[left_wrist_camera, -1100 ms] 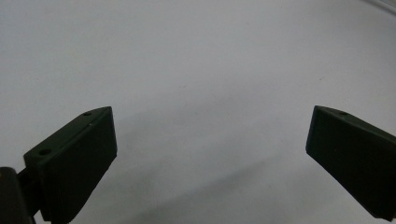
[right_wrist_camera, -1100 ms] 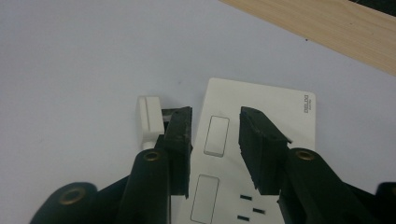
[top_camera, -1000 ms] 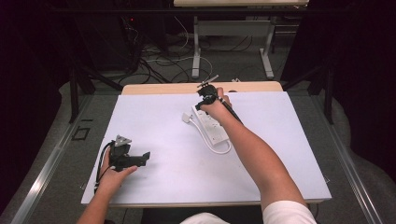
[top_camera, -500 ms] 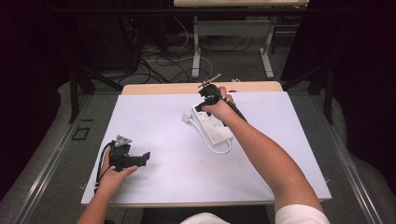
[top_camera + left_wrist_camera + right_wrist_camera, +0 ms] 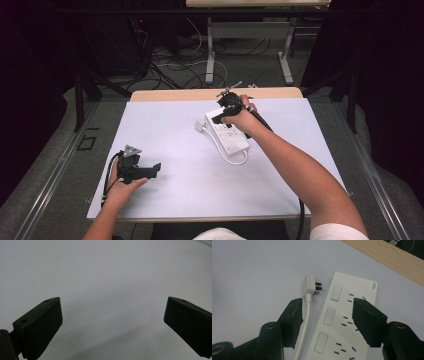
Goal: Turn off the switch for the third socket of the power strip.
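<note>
Right claw [image 5: 216, 118] lifted slightly off the white power strip [image 5: 228, 134] at far centre of the bench [image 5: 165, 120], jaws just opening, nothing pinched, plug [image 5: 309, 285] just left of strip, left claw [image 5: 154, 170] wide, empty, near left.

The flat white plastic power strip [image 5: 228, 133] lay face up on the pale tabletop, approx. centre-right, angled diagonally w/ one short end toward the far wooden edge. Three rectangular white switches ran down one side, each w/ a set of dark slot sockets beside it; small print sat in the far corner. Its white cord looped round the near end, then ran along the strip's side. The white moulded plug [image 5: 309, 286] lay just beside the far end, prongs pointing at the strip, unplugged.
</note>
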Action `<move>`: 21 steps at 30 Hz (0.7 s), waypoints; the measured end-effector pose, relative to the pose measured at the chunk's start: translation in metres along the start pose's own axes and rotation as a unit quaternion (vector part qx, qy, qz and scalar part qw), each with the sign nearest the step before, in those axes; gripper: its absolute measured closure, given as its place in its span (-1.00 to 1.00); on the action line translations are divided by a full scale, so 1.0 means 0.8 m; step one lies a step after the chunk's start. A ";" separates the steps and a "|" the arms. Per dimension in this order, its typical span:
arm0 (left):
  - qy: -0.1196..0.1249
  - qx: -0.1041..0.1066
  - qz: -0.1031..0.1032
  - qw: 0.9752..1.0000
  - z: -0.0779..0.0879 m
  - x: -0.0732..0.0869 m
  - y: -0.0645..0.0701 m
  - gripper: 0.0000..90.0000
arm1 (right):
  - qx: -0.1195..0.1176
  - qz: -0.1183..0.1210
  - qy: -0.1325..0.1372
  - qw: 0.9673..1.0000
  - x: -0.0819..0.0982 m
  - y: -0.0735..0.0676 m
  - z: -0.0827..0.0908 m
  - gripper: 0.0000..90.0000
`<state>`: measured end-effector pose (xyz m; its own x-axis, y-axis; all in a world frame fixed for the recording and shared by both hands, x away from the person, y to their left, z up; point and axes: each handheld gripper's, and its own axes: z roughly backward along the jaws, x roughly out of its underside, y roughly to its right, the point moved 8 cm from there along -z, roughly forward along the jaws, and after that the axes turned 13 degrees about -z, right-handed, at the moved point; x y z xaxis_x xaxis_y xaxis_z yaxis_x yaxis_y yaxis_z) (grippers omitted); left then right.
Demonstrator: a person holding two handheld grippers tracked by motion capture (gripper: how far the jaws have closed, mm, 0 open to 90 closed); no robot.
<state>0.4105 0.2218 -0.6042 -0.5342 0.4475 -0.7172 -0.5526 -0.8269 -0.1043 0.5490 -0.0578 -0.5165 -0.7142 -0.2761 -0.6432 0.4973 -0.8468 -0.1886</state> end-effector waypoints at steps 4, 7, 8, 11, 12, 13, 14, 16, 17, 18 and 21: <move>0.004 -0.002 0.007 1.000 0.000 -0.001 0.001 -0.96 | -0.003 -0.003 -0.001 1.000 0.006 0.004 0.010 -0.20; 0.003 -0.002 0.007 1.000 0.000 -0.001 0.002 -0.96 | -0.005 -0.004 0.004 1.000 0.010 0.007 0.019 -0.21; 0.003 -0.002 0.006 1.000 0.000 -0.001 0.002 -0.96 | -0.011 -0.003 0.010 1.000 0.012 0.008 0.020 -0.22; -0.006 0.005 0.004 1.000 0.001 0.000 0.002 -0.96 | -0.008 0.012 0.012 1.000 0.018 0.013 0.029 -0.26; -0.006 0.005 0.004 1.000 0.001 0.000 0.002 -0.96 | -0.008 0.021 0.011 1.000 0.019 0.016 0.031 -0.26; -0.005 0.006 0.003 1.000 0.001 0.000 0.002 -0.96 | -0.010 0.014 0.014 1.000 0.021 0.017 0.033 -0.26; -0.005 0.006 0.003 1.000 0.001 0.000 0.002 -0.96 | -0.008 0.014 0.017 1.000 0.023 0.018 0.035 -0.26; -0.006 0.006 0.003 1.000 0.001 0.000 0.002 -0.96 | -0.015 0.016 0.016 1.000 0.027 0.021 0.040 -0.26; -0.007 0.006 0.000 1.000 0.002 0.000 0.002 -0.96 | -0.015 0.016 0.012 1.000 0.030 0.022 0.043 -0.26; -0.008 0.006 -0.002 1.000 0.001 0.000 0.002 -0.96 | -0.015 0.016 0.008 1.000 0.033 0.023 0.045 -0.27; -0.003 0.002 -0.002 1.000 0.000 0.000 0.002 -0.96 | -0.020 0.013 0.007 1.000 0.040 0.026 0.052 -0.27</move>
<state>0.4096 0.2207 -0.6040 -0.5364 0.4526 -0.7123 -0.5572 -0.8239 -0.1039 0.5162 -0.1036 -0.5098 -0.6934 -0.2915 -0.6590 0.5356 -0.8203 -0.2007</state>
